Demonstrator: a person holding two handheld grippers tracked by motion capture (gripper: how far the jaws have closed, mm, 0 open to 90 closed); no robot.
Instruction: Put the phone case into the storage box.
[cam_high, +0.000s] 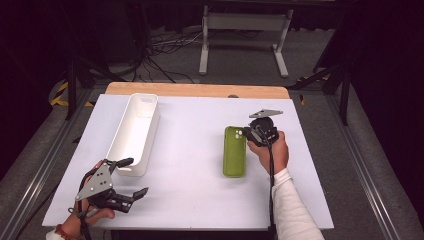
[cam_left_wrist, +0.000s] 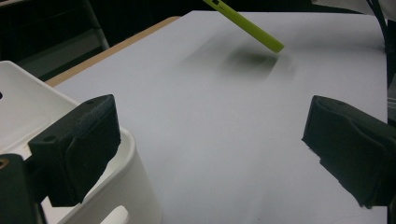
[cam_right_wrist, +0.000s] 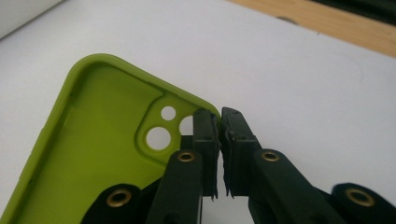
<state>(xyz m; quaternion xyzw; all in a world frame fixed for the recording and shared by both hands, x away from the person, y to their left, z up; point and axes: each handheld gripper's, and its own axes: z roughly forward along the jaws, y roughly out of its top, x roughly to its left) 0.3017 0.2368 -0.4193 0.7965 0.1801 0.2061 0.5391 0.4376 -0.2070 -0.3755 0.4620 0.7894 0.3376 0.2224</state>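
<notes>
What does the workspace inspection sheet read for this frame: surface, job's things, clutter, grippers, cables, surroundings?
Surface: white table top, wooden strip along its far edge.
Job's things: green phone case, open side up, one end lifted off the table; white bin, long, open-topped, at the left.
Clutter: nothing seen.
Grippers: right gripper shut on the case's wall by the camera cutout; left gripper open, beside the bin's near end, holding nothing.
Cables: one trails from the right gripper along the sleeve; loose cables on the floor beyond the table.
Surroundings: dark room, grey floor, white frame stand behind.
</notes>
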